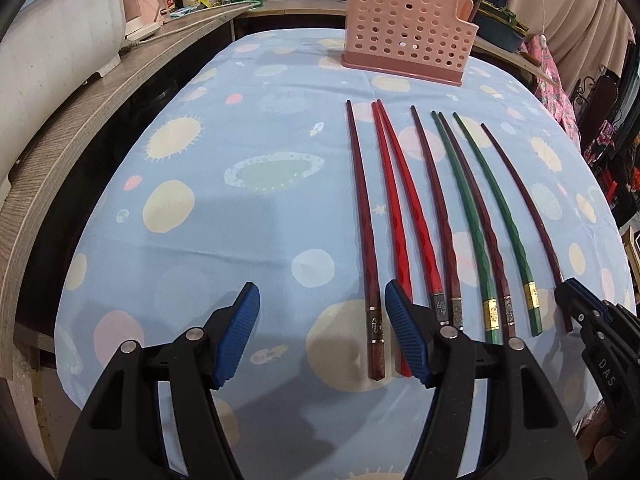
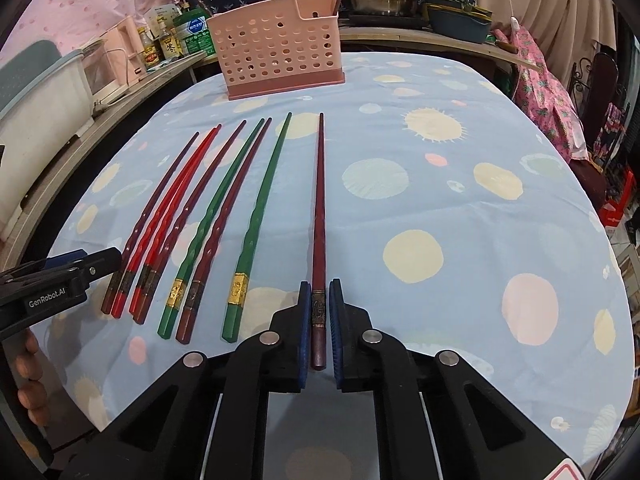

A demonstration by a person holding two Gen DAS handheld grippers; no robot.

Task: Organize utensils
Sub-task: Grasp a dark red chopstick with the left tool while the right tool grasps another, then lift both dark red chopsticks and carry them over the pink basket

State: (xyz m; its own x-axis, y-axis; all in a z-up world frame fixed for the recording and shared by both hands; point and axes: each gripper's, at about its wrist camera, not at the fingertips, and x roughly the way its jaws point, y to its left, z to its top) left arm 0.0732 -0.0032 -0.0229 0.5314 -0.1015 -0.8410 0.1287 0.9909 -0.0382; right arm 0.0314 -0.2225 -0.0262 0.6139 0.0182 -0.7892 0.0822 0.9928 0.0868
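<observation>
Several chopsticks lie side by side on the blue patterned tablecloth, tips pointing at a pink perforated utensil holder at the far edge. My right gripper is shut on the thick end of the rightmost dark maroon chopstick, which still rests on the cloth. My left gripper stands open low over the cloth. The handle end of the leftmost dark red chopstick lies between its fingers, close to the right one. That finger hides part of a red chopstick. Two green chopsticks lie further right.
A wooden counter with a white appliance, bottles and pots runs along the left and back of the table. Pink floral cloth hangs at the right. A person's fingers grip the left tool's handle.
</observation>
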